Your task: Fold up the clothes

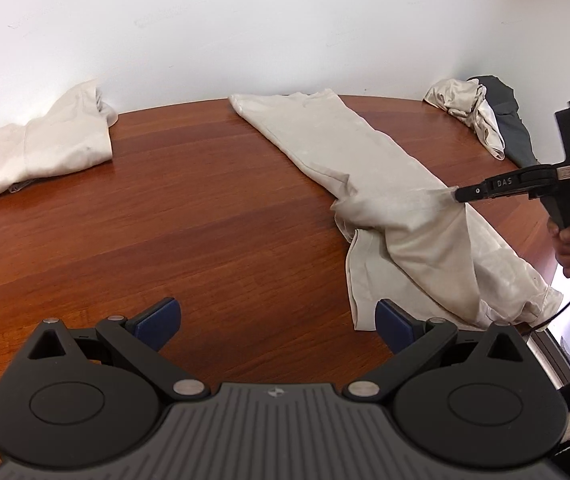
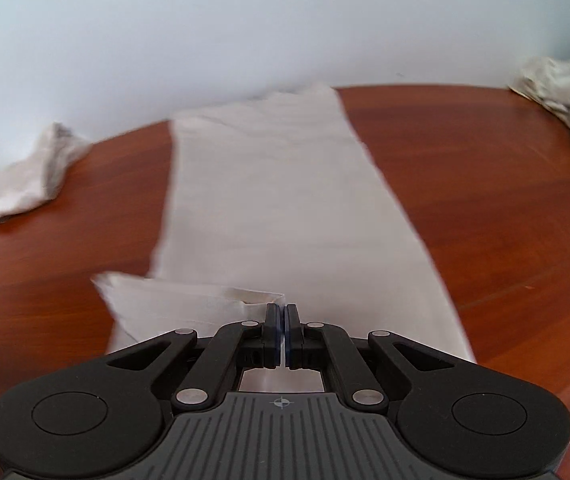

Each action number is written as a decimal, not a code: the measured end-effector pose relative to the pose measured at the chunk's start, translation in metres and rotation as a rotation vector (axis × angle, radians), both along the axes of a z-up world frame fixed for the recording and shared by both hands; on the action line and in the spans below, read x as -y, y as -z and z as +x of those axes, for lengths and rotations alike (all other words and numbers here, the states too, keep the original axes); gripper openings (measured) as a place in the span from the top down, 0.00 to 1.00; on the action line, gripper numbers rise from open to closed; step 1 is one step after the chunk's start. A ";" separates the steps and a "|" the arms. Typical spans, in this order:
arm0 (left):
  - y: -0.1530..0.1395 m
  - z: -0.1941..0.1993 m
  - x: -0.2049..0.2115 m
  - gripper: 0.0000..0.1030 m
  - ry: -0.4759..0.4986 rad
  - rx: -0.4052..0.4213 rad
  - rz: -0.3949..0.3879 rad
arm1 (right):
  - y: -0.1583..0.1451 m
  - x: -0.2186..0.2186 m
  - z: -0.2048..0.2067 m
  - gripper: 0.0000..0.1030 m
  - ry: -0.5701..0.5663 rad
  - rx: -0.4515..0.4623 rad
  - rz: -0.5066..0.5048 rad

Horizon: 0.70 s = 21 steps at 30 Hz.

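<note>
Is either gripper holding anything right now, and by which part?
The right gripper is shut on the long beige cloth garment, pinching its near edge. The left gripper is open, holding nothing.

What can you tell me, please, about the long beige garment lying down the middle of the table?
The long beige garment is a pale, soft woven cloth, laid lengthwise across the wooden table, flat and smooth at its far end near the wall. Its near end is rumpled, with one layer lifted and draped over itself. The right claw is shut on a pinch of that lifted edge, holding it above the table. The left claw is open beside the near hem, not touching it.
</note>
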<state>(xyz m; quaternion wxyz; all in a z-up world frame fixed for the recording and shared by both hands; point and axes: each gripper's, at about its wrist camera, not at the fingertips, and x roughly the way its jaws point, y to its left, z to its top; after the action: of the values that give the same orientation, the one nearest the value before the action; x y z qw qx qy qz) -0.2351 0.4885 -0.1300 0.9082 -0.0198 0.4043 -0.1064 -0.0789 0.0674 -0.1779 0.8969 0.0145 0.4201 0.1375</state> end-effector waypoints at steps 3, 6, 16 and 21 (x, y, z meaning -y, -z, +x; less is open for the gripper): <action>-0.001 0.002 0.005 0.00 0.008 -0.003 0.007 | 0.010 0.015 0.012 0.96 0.044 -0.013 -0.026; -0.002 0.005 0.009 0.00 0.018 -0.009 0.008 | 0.018 0.026 0.021 0.91 0.066 -0.036 -0.025; 0.010 0.023 0.036 0.00 0.109 -0.020 0.007 | -0.003 0.035 -0.004 0.65 0.019 -0.010 0.002; 0.025 0.040 0.047 0.01 0.163 -0.019 -0.012 | -0.022 0.027 -0.039 0.65 -0.075 -0.017 0.069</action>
<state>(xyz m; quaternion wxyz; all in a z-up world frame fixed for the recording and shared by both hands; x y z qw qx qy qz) -0.1946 0.4417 -0.1548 0.8924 0.0069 0.4127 -0.1821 -0.1176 0.0405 -0.1559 0.8866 0.0308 0.4228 0.1851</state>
